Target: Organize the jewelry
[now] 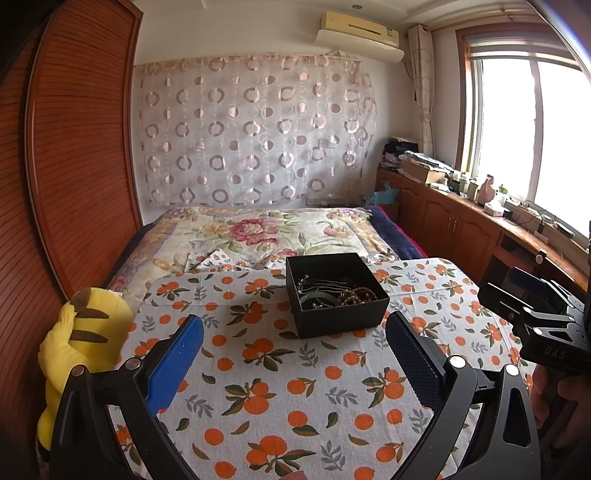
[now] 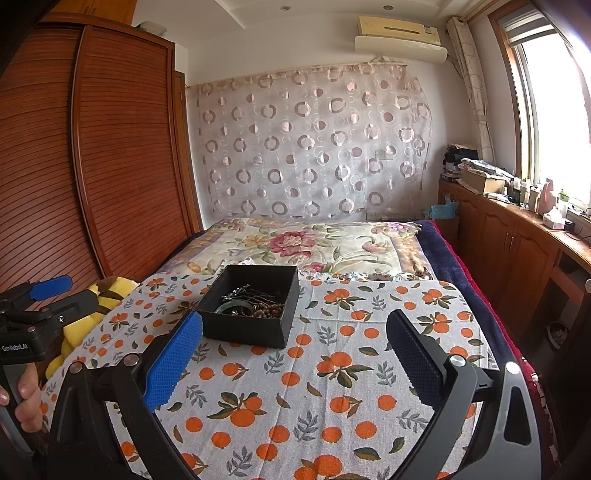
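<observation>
A black box (image 1: 338, 295) holding tangled jewelry (image 1: 332, 293) is sitting near the far edge of the orange-print cloth (image 1: 277, 387) on the bed (image 1: 240, 230). The left hand-held gripper (image 1: 295, 354) and right hand-held gripper (image 2: 295, 354) are both hovering released, grasping nothing, short of the box.

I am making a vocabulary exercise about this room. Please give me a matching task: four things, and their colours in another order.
Things:
1. jewelry box
2. plush toy
3. wardrobe door
4. air conditioner

Colours:
A. reddish brown
B. cream
C. black
D. yellow with brown stripes

Pairs: 1-C, 2-D, 3-A, 4-B
</observation>
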